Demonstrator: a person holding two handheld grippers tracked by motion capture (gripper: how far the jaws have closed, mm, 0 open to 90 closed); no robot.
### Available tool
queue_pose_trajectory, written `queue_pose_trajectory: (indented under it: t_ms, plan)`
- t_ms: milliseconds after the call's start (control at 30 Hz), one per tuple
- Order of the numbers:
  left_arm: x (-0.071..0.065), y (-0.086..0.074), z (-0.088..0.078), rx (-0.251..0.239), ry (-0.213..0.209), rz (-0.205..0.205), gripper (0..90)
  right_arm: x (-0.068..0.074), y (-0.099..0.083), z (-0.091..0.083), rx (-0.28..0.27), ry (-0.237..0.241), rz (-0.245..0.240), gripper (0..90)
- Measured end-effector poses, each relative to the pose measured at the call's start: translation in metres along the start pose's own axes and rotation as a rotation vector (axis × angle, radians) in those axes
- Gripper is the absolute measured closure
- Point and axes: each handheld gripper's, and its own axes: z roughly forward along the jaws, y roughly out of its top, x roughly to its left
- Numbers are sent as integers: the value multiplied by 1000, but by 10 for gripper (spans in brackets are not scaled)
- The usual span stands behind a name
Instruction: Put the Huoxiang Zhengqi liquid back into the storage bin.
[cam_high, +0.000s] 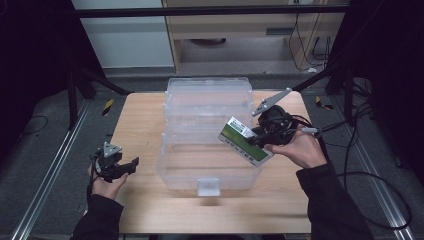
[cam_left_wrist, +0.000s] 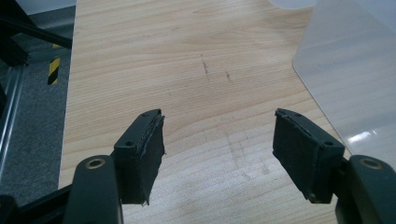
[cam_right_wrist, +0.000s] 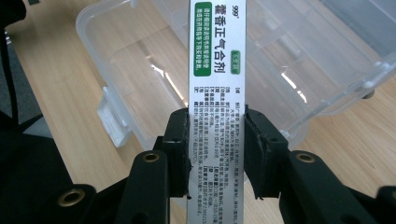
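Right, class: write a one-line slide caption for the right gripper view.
Right gripper clamps a green-and-white printed medicine box above an open clear plastic storage bin on a wooden table.

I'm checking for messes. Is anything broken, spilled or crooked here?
Nothing looks broken or spilled. The green and white box hangs tilted over the clear bin, but only because the right tongs grip it. The left tongs are open above bare wooden table.

left tongs (cam_left_wrist: 218, 149) agape, right tongs (cam_right_wrist: 216, 144) clamped
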Motion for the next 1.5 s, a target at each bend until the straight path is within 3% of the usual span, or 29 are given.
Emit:
queue_pose_trajectory:
  t_ms: [367,833,1500]
  plan:
    - [1,0,1,2,-1,-3,329,0,6,17,40,58,-87,642]
    - [2,-1,2,6,-1,-6,331,-1,8,34,100,113,-159,642]
    - [2,-1,2,10,-2,-6,337,-4,7,63,210,149,-272,641]
